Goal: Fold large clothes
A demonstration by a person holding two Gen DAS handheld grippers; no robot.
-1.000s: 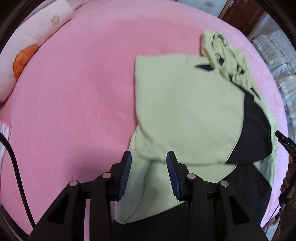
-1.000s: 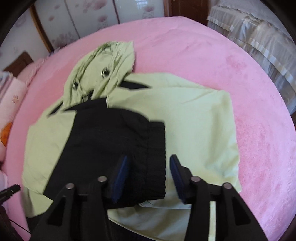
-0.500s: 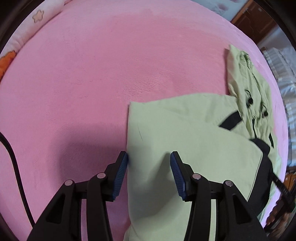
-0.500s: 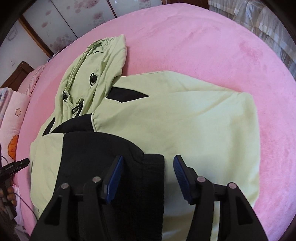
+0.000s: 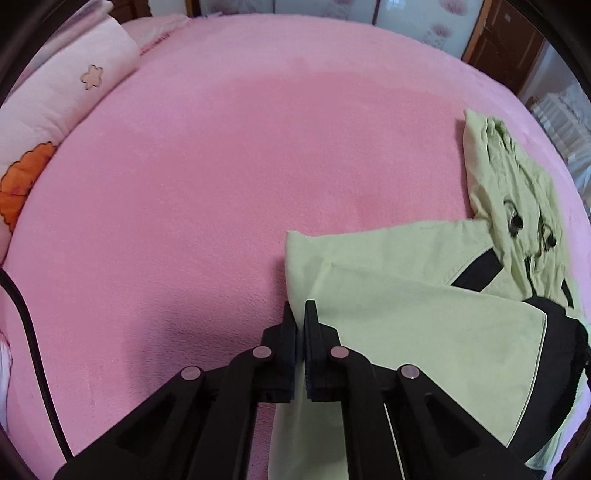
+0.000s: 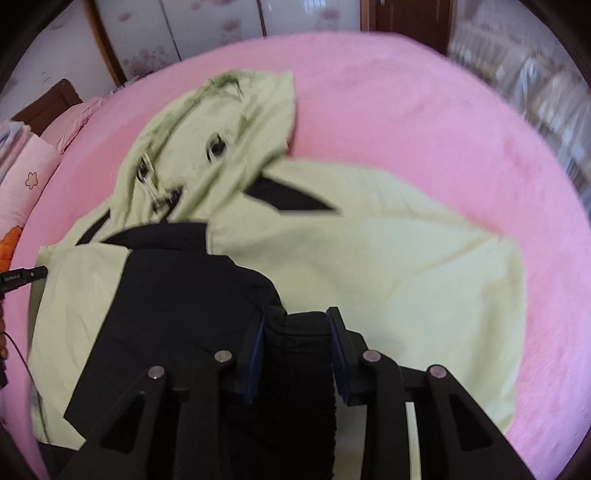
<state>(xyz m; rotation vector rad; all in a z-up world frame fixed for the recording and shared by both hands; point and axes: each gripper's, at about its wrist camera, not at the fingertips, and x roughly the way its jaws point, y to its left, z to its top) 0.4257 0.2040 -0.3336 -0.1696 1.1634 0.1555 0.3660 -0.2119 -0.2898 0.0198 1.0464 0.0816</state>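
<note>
Matte black left gripper (image 5: 300,314): 2 angular fingers, flat pads, 4 round silver rivets across the linkage, triangular cut-outs beneath. Black cable (image 5: 35,354) curving along the left edge. Same black build on the right gripper (image 6: 295,325), with ribbed dark-blue pads (image 6: 257,341) and 4 silver rivets.

- Pink bedspread (image 5: 207,177), plush, covering the whole bed.
- Pale pink pillow (image 5: 55,99) at the far left edge, resting on the bedspread, printed with a small flower outline and an orange flower.
- Black cable (image 5: 33,354) curving down the left margin.
- Sliding panels with a pink floral print (image 6: 218,29) beyond the bed.
- Dark wooden door (image 5: 506,40) at upper right.
- White ruffled fabric (image 6: 532,85) past the right edge, blurred.
</note>
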